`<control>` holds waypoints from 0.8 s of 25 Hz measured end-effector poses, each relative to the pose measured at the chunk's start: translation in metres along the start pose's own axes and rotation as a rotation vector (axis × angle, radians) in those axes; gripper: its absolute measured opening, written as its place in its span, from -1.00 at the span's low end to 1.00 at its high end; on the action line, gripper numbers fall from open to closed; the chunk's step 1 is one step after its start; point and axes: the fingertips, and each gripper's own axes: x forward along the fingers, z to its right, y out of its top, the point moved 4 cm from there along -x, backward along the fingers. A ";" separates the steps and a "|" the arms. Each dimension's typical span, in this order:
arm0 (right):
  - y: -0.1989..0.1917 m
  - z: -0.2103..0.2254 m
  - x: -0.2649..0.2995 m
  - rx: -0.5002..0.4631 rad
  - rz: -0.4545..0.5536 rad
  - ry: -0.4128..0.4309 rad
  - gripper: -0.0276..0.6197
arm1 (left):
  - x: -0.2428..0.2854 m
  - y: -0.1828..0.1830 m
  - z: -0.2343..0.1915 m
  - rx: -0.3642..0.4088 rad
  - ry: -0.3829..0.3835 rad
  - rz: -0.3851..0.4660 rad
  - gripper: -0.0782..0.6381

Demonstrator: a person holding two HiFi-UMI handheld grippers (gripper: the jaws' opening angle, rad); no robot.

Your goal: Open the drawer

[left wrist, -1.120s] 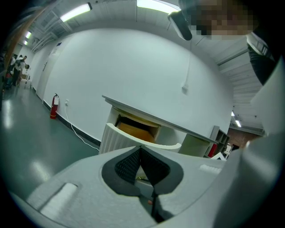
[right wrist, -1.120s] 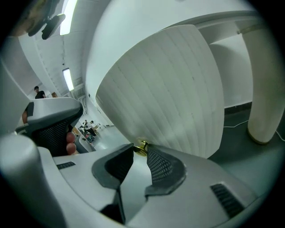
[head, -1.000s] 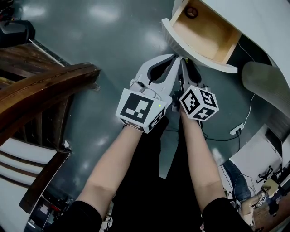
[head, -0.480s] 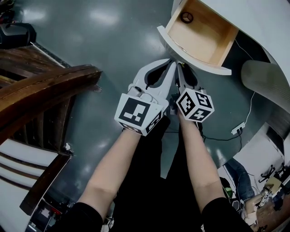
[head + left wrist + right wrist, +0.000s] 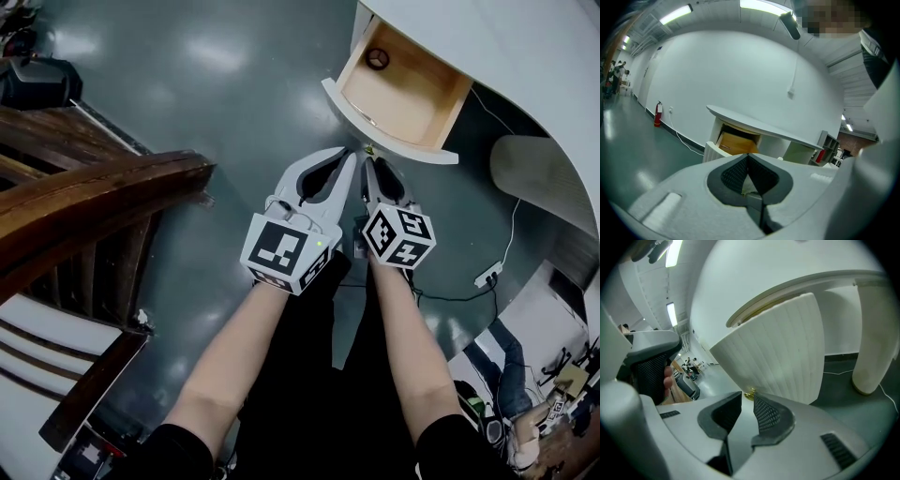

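The white drawer (image 5: pixel 375 122) stands pulled out of the white desk, its wooden inside (image 5: pixel 403 89) showing with a small dark ring (image 5: pixel 377 58) in a back corner. Its ribbed curved front (image 5: pixel 778 348) fills the right gripper view, with a small brass knob (image 5: pixel 750 393) low on it. My right gripper (image 5: pixel 368 164) points at that knob (image 5: pixel 368 148). Its jaws (image 5: pixel 747 398) are closing, a gap remains, and the knob sits just past the tips, not pinched. My left gripper (image 5: pixel 351 156) hangs beside it, jaws (image 5: pixel 748 157) shut on nothing, aimed at the drawer (image 5: pixel 736 143).
A dark wooden chair (image 5: pixel 94 206) stands at the left. A white desk leg (image 5: pixel 534 173) rises right of the drawer. A power strip (image 5: pixel 486 274) and cable lie on the grey floor. A fire extinguisher (image 5: pixel 657 114) stands by the far wall.
Both grippers have drawn back a little from the drawer front, toward me. The drawer stays pulled out. The right jaws look slightly narrower.
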 end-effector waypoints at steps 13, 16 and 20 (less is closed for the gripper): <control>0.098 -0.069 -0.091 -0.130 0.069 0.100 -0.85 | -0.033 0.073 0.049 0.017 -0.058 -0.029 -0.76; 0.116 -0.090 -0.121 -0.153 0.093 0.120 -0.86 | -0.051 0.091 0.062 0.024 -0.061 -0.027 -0.76; 0.158 -0.113 -0.145 -0.193 0.131 0.150 -0.86 | -0.058 0.129 0.071 0.033 -0.058 -0.012 -0.76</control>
